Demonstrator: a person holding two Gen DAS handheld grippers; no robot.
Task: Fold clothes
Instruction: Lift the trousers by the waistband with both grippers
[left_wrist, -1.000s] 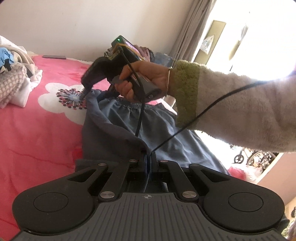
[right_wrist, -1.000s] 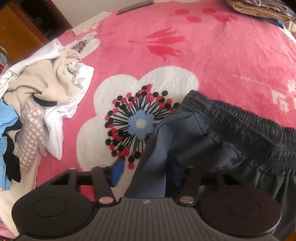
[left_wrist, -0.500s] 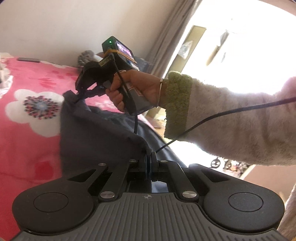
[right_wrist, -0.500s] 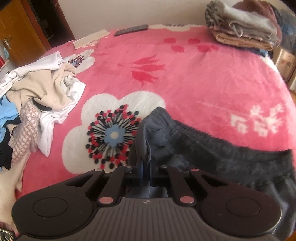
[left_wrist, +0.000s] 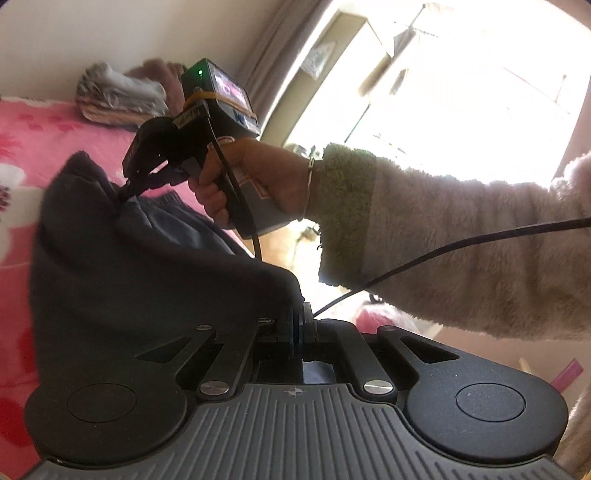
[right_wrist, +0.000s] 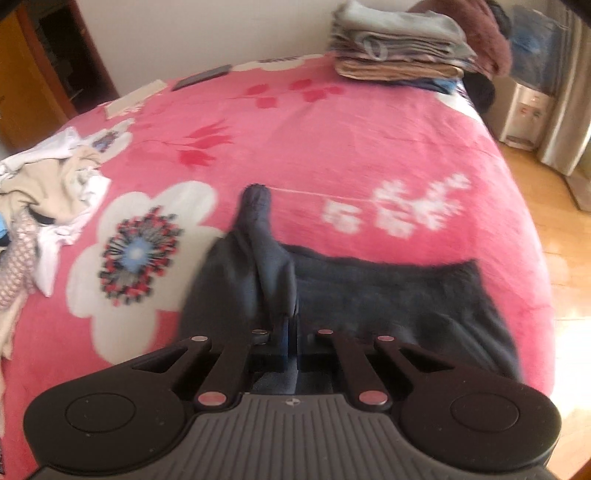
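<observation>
A dark grey pair of shorts (left_wrist: 122, 280) with an elastic waistband hangs between my two grippers above the pink bed. My left gripper (left_wrist: 300, 314) is shut on one edge of the shorts. My right gripper (right_wrist: 290, 321) is shut on another part of the shorts (right_wrist: 369, 295), whose fabric bunches up in front of its jaws. In the left wrist view the right gripper (left_wrist: 127, 192) pinches the waistband, held by a hand in a fluffy sleeve (left_wrist: 443, 240).
The pink flowered blanket (right_wrist: 332, 140) covers the bed. A stack of folded clothes (right_wrist: 399, 48) sits at the far right corner. A heap of unfolded clothes (right_wrist: 44, 199) lies at the left. A phone (right_wrist: 201, 76) lies near the far edge. Wooden floor (right_wrist: 561, 229) lies right of the bed.
The right gripper closed on the shorts, and both grippers lifted them off the blanket. The views swung toward the folded stack and the window.
</observation>
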